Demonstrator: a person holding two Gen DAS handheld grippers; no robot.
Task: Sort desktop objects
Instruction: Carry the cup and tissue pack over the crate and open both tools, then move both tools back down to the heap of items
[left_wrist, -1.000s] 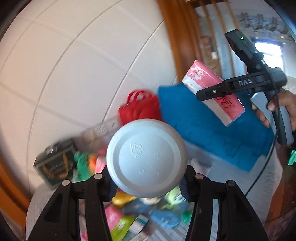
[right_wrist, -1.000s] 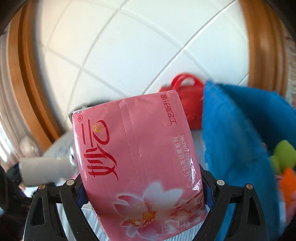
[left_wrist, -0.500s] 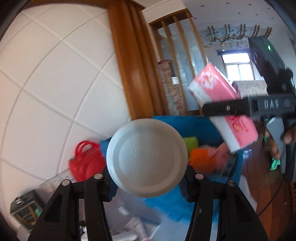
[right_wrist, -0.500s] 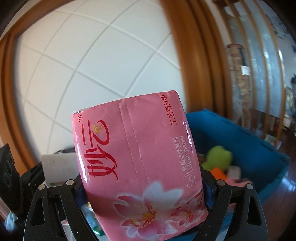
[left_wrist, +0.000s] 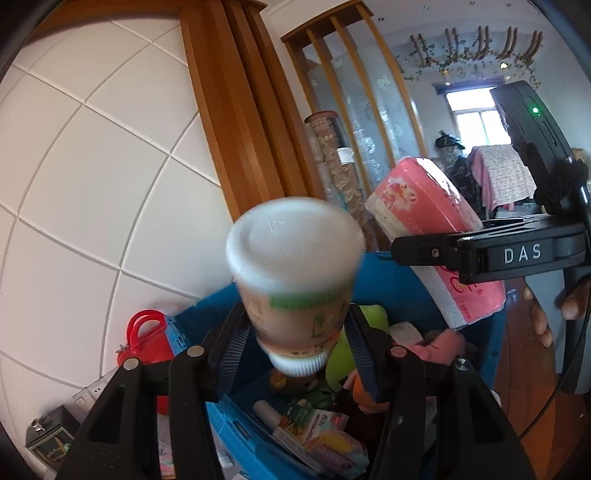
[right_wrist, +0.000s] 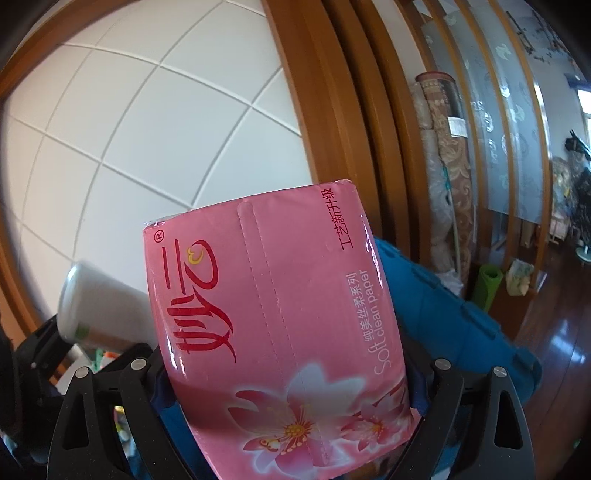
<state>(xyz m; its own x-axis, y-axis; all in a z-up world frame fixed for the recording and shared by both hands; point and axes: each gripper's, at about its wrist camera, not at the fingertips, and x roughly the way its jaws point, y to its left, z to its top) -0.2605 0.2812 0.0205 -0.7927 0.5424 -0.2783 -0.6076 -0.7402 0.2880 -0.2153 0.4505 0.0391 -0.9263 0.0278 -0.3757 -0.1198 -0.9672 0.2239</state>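
My left hand-held gripper (left_wrist: 295, 332): spread apart, bottle (left_wrist: 295, 273) loose between its fingers, above blue bin (left_wrist: 391, 273). My right hand-held gripper (right_wrist: 288, 387): clamping 1 pink tissue pack (right_wrist: 273, 317).

Bottle (left_wrist: 295, 273): white base toward the lens, white ribbed cap pointing down, brownish body with green-banded label; blurred, above the blue bin (left_wrist: 399, 280), between the left gripper's fingers (left_wrist: 229, 343).

Tissue pack (right_wrist: 280, 332): pink, flower print, red characters, "Soft clean paper"; tilted, at 2 o'clock of the bottle, over the bin.
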